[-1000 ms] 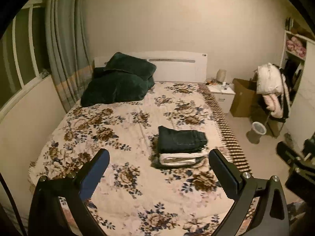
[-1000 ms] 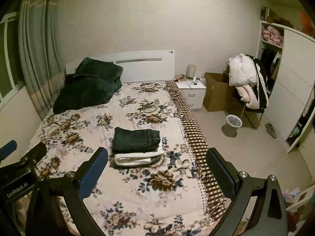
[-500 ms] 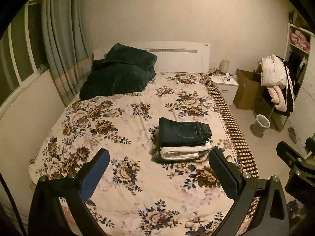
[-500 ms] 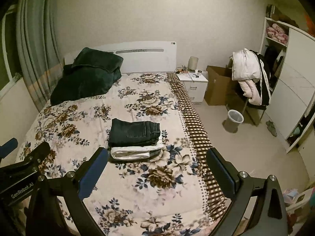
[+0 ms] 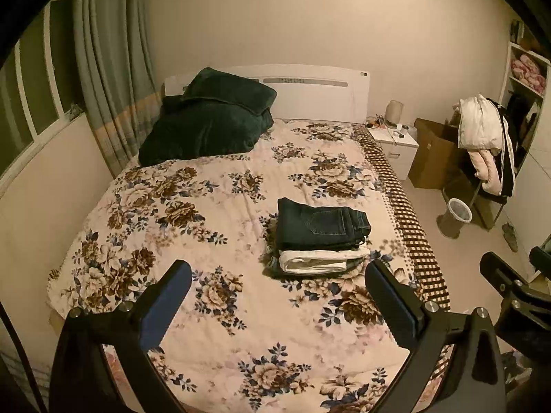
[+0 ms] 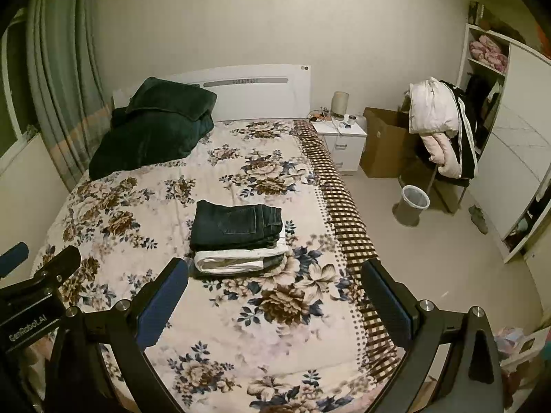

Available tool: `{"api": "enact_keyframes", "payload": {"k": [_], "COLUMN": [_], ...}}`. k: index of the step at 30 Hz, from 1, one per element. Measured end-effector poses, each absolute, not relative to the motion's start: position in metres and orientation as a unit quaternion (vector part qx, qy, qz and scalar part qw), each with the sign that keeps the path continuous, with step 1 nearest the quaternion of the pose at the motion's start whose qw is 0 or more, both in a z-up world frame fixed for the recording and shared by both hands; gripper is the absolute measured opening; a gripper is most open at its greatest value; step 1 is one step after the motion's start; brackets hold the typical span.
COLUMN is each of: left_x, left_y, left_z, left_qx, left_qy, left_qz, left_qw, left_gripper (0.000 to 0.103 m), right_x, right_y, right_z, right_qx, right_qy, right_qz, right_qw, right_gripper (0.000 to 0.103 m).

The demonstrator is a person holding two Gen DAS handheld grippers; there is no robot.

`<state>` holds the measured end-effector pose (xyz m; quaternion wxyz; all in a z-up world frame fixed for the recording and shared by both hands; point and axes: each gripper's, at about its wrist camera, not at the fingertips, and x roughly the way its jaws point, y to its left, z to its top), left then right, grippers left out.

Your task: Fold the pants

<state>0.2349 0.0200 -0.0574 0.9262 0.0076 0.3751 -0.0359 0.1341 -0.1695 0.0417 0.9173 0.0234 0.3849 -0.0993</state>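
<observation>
Left wrist view: folded dark denim pants [image 5: 322, 225] top the stack at one o'clock; left gripper [image 5: 277, 296] and right gripper [image 6: 273, 292] hover released, empty — folding looks finished.

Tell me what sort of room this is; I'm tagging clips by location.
A home bedroom, most likely: a bed with a floral cover, a white nightstand beside it, and folded pants stacked on the bed.

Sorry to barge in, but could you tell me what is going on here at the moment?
A person holds two grippers above a bed, folding pants. Nothing is being handled right now: the left gripper and right gripper are both open and empty. A folded stack sits on the floral cover, dark jeans on top of white pants.
</observation>
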Motion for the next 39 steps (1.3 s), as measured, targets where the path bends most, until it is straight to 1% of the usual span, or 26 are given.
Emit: {"api": "enact_keyframes", "payload": {"k": [11, 25, 39], "left_x": [0.234, 0.234, 0.236], "left_y": [0.021, 0.016, 0.017], "left_z": [-0.064, -0.071, -0.067], "left_qx": [0.011, 0.019, 0.021], "left_qy": [0.388, 0.400, 0.391], "left_qz": [-0.037, -0.041, -0.042], "left_qw": [0.921, 0.915, 0.919], "left_gripper": [0.103, 0.103, 0.103], "right_x": [0.128, 0.135, 0.139], "right_y": [-0.177, -0.183, -0.182], "right_z": [0.021, 0.021, 0.022], "right_qx": [0.023, 0.027, 0.025], "right_qy": [0.405, 0.415, 0.415], "right_qz": [-0.095, -0.093, -0.092], "right_qw": [0.909, 0.905, 0.905], "right_gripper": [0.102, 0.102, 0.102]}}
